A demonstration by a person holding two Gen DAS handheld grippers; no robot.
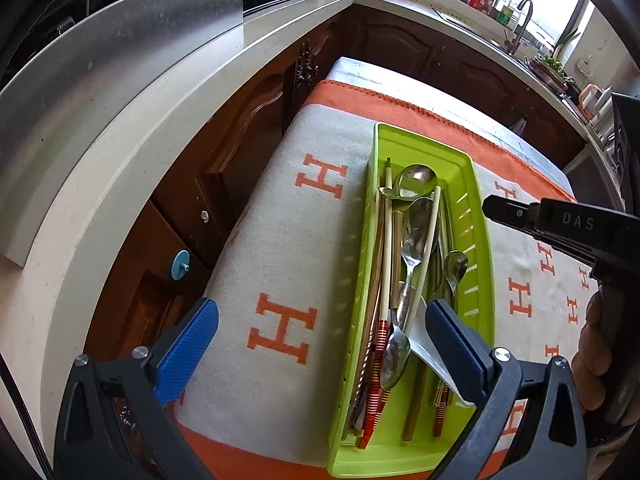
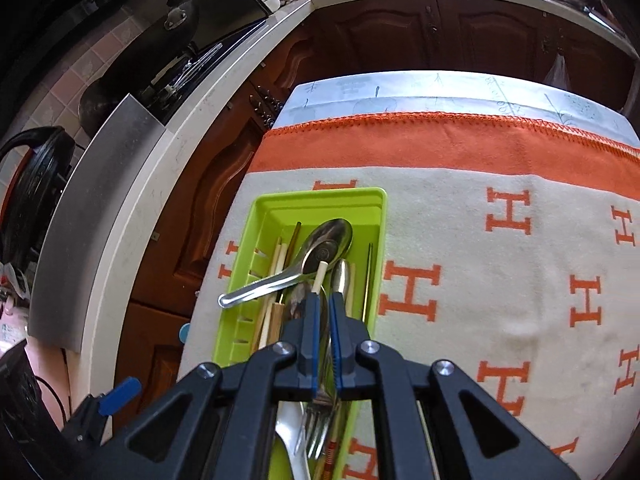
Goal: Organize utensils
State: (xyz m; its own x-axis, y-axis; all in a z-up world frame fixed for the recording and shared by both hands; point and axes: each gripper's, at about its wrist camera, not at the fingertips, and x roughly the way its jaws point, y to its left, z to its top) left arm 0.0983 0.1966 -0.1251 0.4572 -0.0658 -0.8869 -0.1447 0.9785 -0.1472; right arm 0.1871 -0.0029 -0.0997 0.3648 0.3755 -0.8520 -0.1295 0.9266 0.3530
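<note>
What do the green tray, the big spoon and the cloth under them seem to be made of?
Green tray: looks like moulded plastic, smooth and slightly glossy, with slotted walls.
Big spoon: polished metal, probably steel; its bowl mirrors the light.
Cloth: soft matte fabric, with a stitched orange edge.

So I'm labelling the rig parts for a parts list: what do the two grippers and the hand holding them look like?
Both grippers are black angular frames with silver round bolts and blue textured pads on the fingers. The left gripper shows this best. The right gripper has narrower blue strips; its body reads "DAS" in grey letters. A bare hand, no sleeve visible.
</note>
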